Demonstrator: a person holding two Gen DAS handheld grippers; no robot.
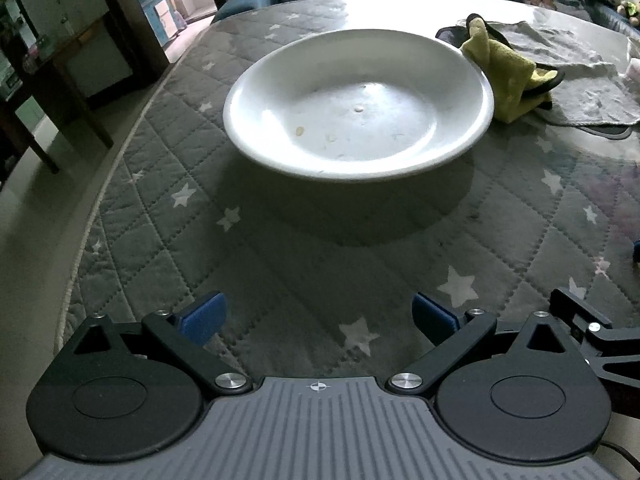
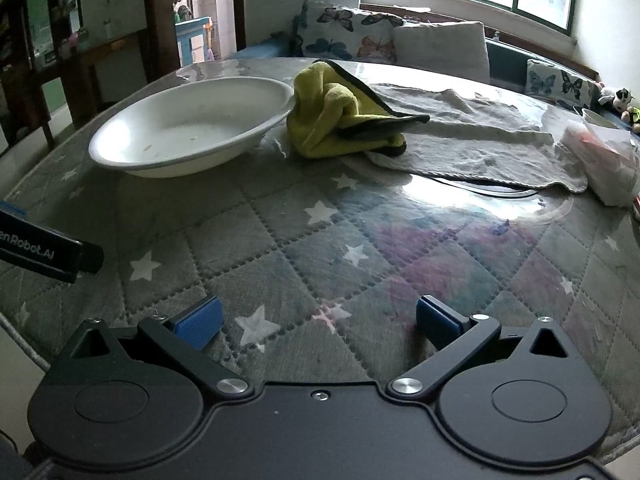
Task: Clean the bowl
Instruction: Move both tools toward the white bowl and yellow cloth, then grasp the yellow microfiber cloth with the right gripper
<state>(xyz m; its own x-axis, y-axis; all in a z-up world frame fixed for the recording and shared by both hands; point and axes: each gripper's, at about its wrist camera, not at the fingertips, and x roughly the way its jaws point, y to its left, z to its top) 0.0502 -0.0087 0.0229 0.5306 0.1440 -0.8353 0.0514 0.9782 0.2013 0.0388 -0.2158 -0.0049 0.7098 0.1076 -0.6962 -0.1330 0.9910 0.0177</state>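
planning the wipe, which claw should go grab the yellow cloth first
Right, probably. In its view the yellow cloth lies nearly straight ahead, bowl off to the left. The left claw faces the bowl, with the cloth behind its far right rim. Both claws are open; the right claw holds nothing.

Left gripper (image 1: 318, 320) and right gripper (image 2: 318, 322) both hover level, jaws spread wide, holding nothing.

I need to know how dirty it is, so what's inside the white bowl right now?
The white bowl holds only a few small pale crumbs scattered on its bottom. No water or cloth is inside. The yellow cloth lies outside, against its rim.
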